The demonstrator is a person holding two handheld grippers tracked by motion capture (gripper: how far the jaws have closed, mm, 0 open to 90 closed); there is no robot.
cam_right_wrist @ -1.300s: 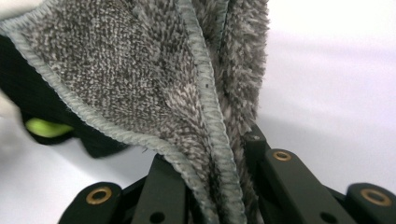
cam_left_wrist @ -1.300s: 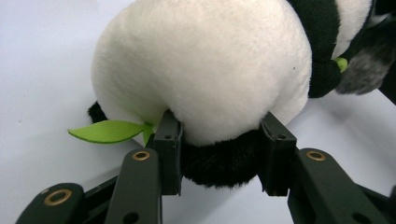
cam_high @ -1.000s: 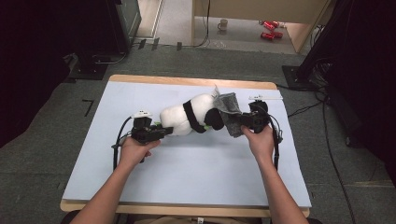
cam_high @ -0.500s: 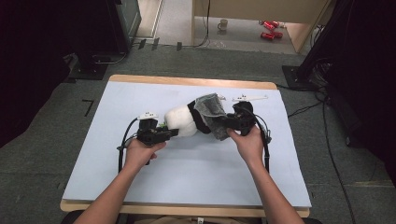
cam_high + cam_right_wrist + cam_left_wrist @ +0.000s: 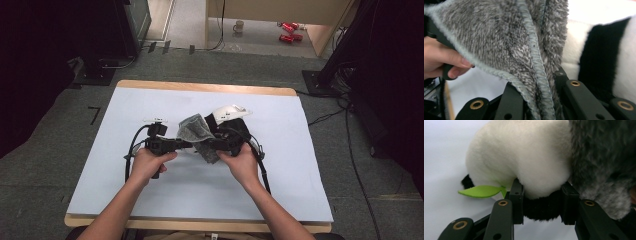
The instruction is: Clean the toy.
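On the table (image 5: 150,100), near the middle, a plush panda (image 5: 227,114) lies between the two hands. It looks like the job is wrapping it in the grey cloth (image 5: 194,127). The left claw (image 5: 541,202) is closed on a white and black part of the panda. The right claw (image 5: 541,87) is closed on the edge of the cloth. The cloth sits over one end; the white end is bare. I think it is about half done, with more pulling left
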